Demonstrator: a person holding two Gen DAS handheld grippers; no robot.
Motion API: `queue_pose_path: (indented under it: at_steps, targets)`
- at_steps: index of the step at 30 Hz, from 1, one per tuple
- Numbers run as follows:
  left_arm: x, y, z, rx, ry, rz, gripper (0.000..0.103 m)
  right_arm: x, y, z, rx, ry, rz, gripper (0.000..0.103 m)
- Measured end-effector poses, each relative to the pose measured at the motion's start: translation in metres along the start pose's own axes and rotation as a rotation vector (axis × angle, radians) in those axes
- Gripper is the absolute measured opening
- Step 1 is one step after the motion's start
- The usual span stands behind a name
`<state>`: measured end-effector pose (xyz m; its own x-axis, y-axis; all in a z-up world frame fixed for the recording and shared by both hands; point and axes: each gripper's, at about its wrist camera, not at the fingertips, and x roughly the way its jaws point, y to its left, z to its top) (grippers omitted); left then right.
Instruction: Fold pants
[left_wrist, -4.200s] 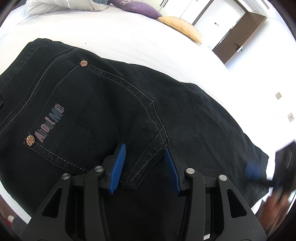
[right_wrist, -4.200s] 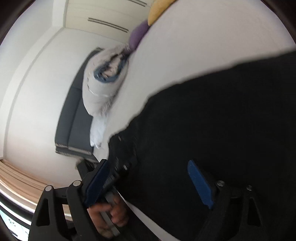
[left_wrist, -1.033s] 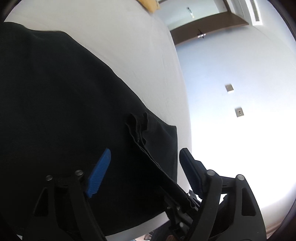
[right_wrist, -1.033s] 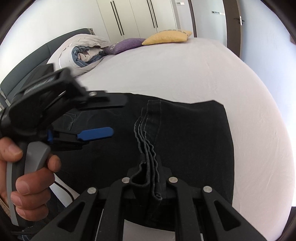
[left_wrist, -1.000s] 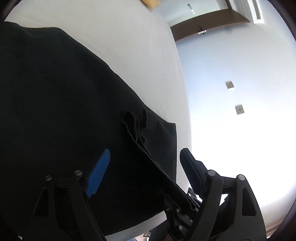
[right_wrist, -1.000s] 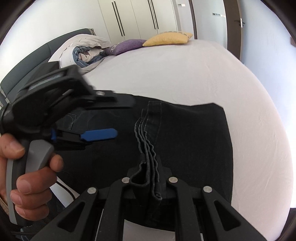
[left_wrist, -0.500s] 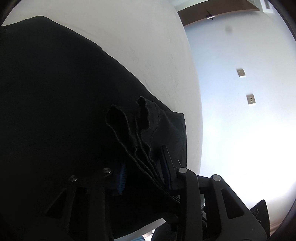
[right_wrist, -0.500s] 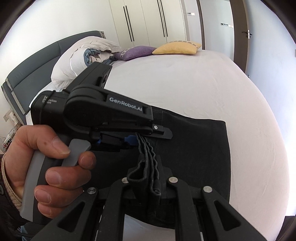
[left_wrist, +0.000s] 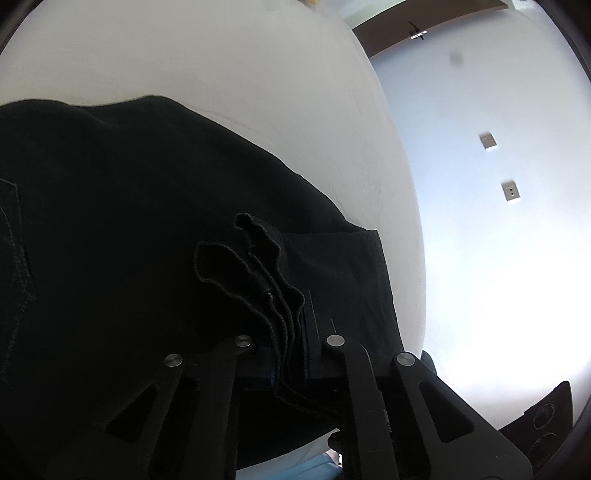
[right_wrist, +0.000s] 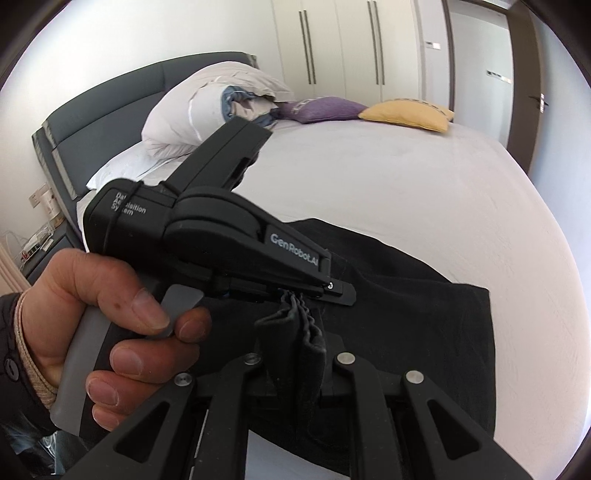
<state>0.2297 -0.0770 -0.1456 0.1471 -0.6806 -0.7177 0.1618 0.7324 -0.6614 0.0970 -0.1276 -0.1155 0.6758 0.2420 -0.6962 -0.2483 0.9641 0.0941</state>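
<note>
Both the left gripper (left_wrist: 286, 350) and right gripper (right_wrist: 295, 365) clench the bunched hem (several layers) of black pants (right_wrist: 424, 325) on the bed (right_wrist: 406, 184).

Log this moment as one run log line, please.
left claw: shut on pants hem | right claw: shut on same hem | bed

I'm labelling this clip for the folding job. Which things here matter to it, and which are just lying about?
Part of the job:
black pants
left gripper
right gripper
bed

Just lying about:
purple cushion
yellow cushion
rolled duvet
wardrobe
</note>
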Motion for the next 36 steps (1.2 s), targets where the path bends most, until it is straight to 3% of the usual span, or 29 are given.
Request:
queue_pose_path:
  at_steps: [14,21,24,26,28,30,32,33,36]
  targets:
    - [-0.036,0.021,0.039,0.166,-0.014,0.126,0.006,0.059,0.083,0.031,-0.134,0.022,0.048,0.012]
    - [-0.009,0.039,0.043,0.193,0.042,0.185,0.006,0.095,0.099,0.028,-0.133,0.098,0.046,0.012]
    - [0.005,0.046,0.044,0.173,0.058,0.188,0.009,0.112,0.101,0.023,-0.123,0.16,0.079,0.023]
    - [0.004,0.058,0.042,0.143,0.054,0.16,0.011,0.118,0.098,0.02,-0.074,0.228,0.152,0.038]
    - [-0.007,0.073,0.039,0.142,0.025,0.173,0.016,0.106,0.086,0.02,0.007,0.236,0.245,0.051]
    - [-0.025,0.072,0.035,0.151,-0.012,0.223,0.021,0.087,0.068,0.021,0.087,0.214,0.315,0.054]
    - [-0.043,0.07,0.034,0.162,-0.074,0.375,0.021,0.067,0.044,0.023,0.155,0.189,0.387,0.054]
    - [-0.052,0.072,0.035,0.15,-0.101,0.411,0.021,0.058,0.032,0.025,0.179,0.171,0.402,0.054]
    - [-0.069,0.057,0.027,0.141,-0.179,0.416,0.021,0.047,-0.013,0.035,0.271,0.122,0.408,0.054]
